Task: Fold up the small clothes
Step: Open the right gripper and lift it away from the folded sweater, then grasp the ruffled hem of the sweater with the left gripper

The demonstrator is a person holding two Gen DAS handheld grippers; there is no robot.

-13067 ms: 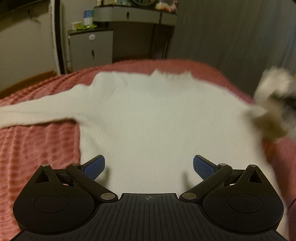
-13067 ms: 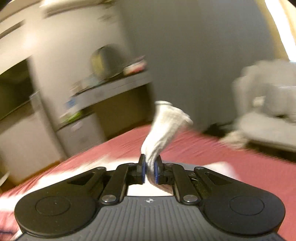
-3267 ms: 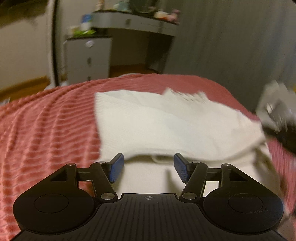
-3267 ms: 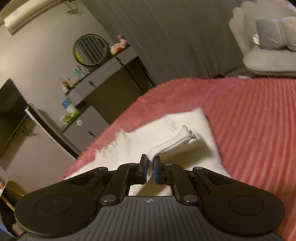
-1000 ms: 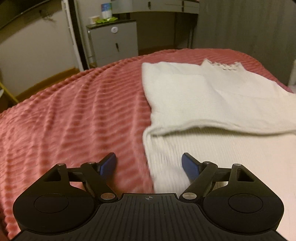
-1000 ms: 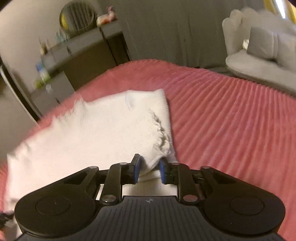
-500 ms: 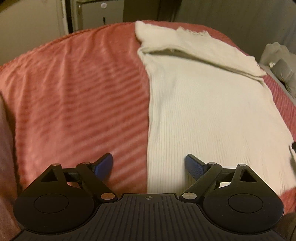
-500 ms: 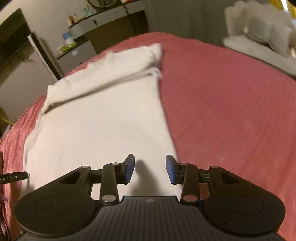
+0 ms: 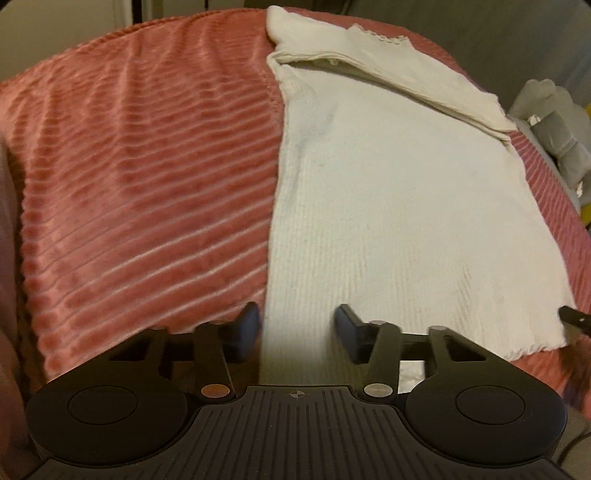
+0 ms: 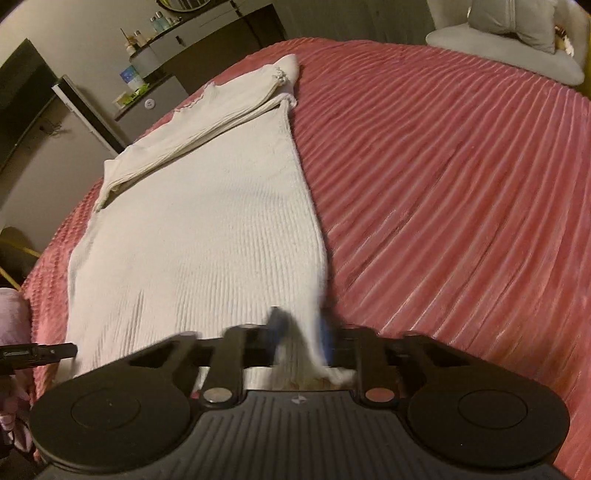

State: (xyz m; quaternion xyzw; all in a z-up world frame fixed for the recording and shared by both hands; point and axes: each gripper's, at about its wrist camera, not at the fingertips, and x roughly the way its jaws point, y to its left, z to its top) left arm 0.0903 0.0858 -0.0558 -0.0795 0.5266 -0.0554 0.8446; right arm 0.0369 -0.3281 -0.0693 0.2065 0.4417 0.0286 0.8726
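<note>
A red ribbed bedspread (image 9: 140, 177) covers the bed, and on it lies a white knitted sweater (image 9: 399, 206), spread flat with both sleeves folded across the chest. Its long axis runs away from both cameras: the hem is nearest the grippers and the scalloped neckline (image 9: 384, 35) points toward the far edge of the bed, where a cabinet (image 10: 147, 99) stands by the wall. A grey cushioned chair (image 10: 517, 40) sits beyond the bed on the right.

The left gripper (image 9: 297, 330) hangs over the hem's left corner. Its fingers (image 9: 245, 326) stand at a middling gap and are closing, with the sweater's left edge running between them; the pads do not yet press the cloth. The right gripper (image 10: 301, 330) is at the hem's right corner. Its fingers (image 10: 277, 325) are blurred, narrow and closing, and a raised ridge of the sweater's right edge is bunched between them. Each gripper's tip shows at the border of the other's view.

Half a second ago both pairs of fingers stood wider over the same hem, with the cloth lying flat between the right pair. One second ago both grippers were up at the chest end, by the folded sleeves, and the right one pinched the sleeve cuff.
</note>
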